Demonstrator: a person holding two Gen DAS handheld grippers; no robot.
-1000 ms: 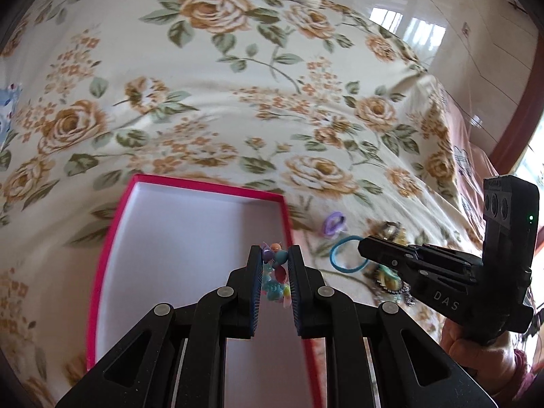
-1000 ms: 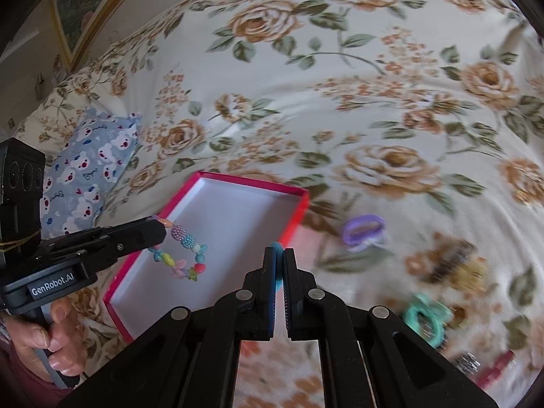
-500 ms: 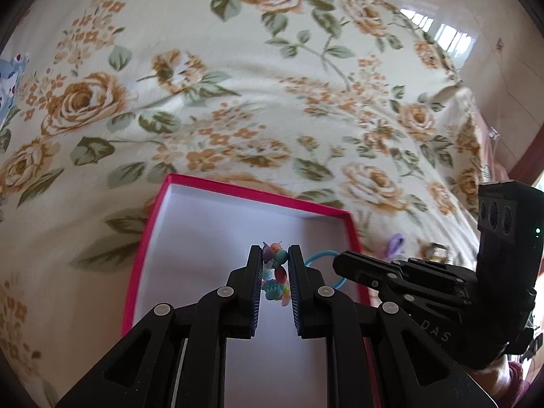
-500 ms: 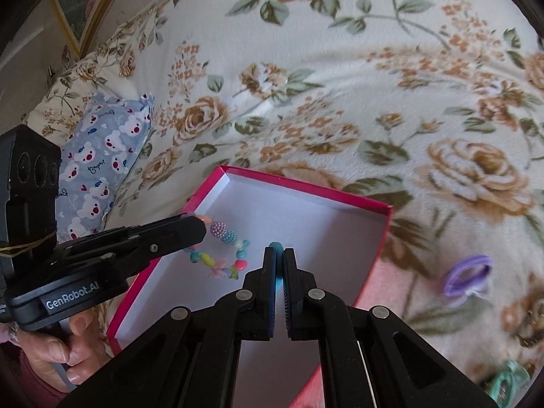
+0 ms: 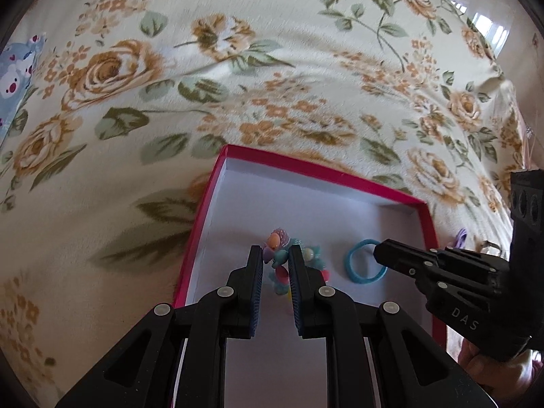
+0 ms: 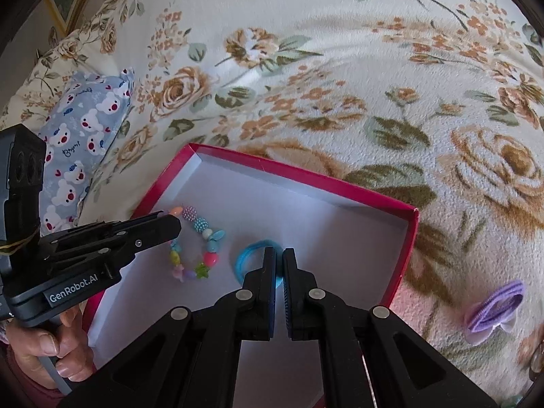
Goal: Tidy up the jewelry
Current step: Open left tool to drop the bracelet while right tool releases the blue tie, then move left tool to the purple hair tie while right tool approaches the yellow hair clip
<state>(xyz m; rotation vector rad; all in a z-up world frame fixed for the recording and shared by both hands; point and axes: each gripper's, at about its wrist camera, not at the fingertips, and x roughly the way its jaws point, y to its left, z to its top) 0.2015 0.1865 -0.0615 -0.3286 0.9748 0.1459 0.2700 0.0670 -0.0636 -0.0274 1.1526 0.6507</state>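
Observation:
A pink-rimmed box [image 5: 323, 170] [image 6: 306, 173] with a white floor lies open on a floral bedspread. My left gripper [image 5: 277, 255] [image 6: 171, 222] is shut on a bracelet of coloured beads [image 5: 278, 246] [image 6: 197, 248], which dangles low inside the box near its left wall. Just to its right, my right gripper [image 6: 279, 258] [image 5: 377, 251] is shut on a blue hair tie [image 6: 248, 258] [image 5: 363, 267], also low over the box floor. Whether either piece touches the floor I cannot tell.
A purple hair bow [image 6: 496, 309] [image 5: 460, 236] lies on the bedspread [image 6: 374, 68] right of the box, with more small pieces at the lower right edge [image 6: 537, 357]. A blue bear-print pillow [image 6: 85, 119] sits at the far left. A hand [image 6: 44, 350] grips the left tool.
Both grippers have come down and moved over the box, each still holding its piece. The hair tie, earlier outside the box's right wall, now hangs inside it beside the bracelet.

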